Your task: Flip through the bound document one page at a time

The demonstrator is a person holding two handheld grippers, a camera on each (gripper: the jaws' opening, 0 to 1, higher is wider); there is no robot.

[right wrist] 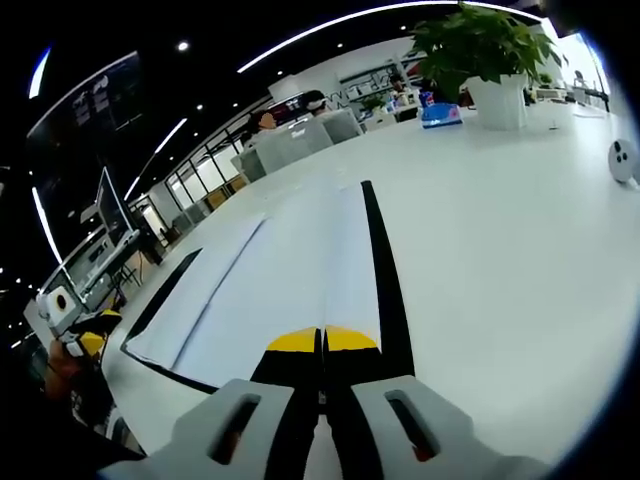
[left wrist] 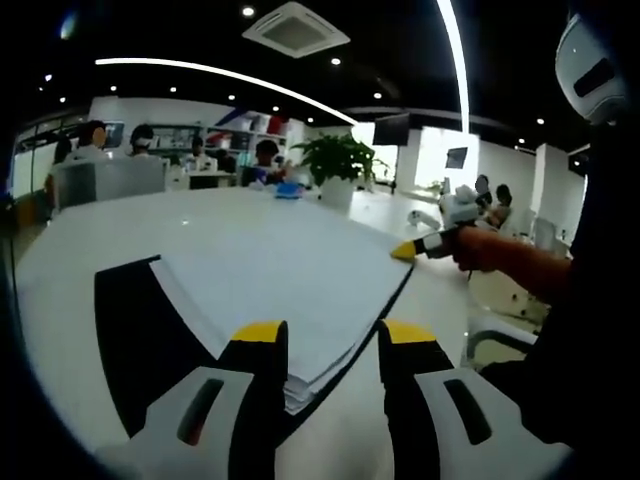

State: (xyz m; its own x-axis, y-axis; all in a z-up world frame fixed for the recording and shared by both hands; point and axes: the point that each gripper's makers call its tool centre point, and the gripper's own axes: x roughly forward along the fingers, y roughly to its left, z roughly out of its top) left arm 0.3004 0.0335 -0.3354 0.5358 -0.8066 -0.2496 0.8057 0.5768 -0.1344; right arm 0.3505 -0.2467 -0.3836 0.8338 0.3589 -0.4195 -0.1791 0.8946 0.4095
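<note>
Right gripper point(right wrist: 322, 340), jaws pinched on the near page edge of the bound document point(right wrist: 300, 260) lying open on the white table point(right wrist: 500, 230), could tear or grab several sheets, while left gripper point(left wrist: 330, 340) hovers wide.

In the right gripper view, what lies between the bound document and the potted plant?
Bare white table lies between the open, black-edged bound document and the green potted plant in its white pot; a small blue object sits beside the pot.

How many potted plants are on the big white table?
1. A leafy green potted plant in a white pot stands at the far end of the white table, beyond the open bound document. Others may be hidden out of view.
</note>
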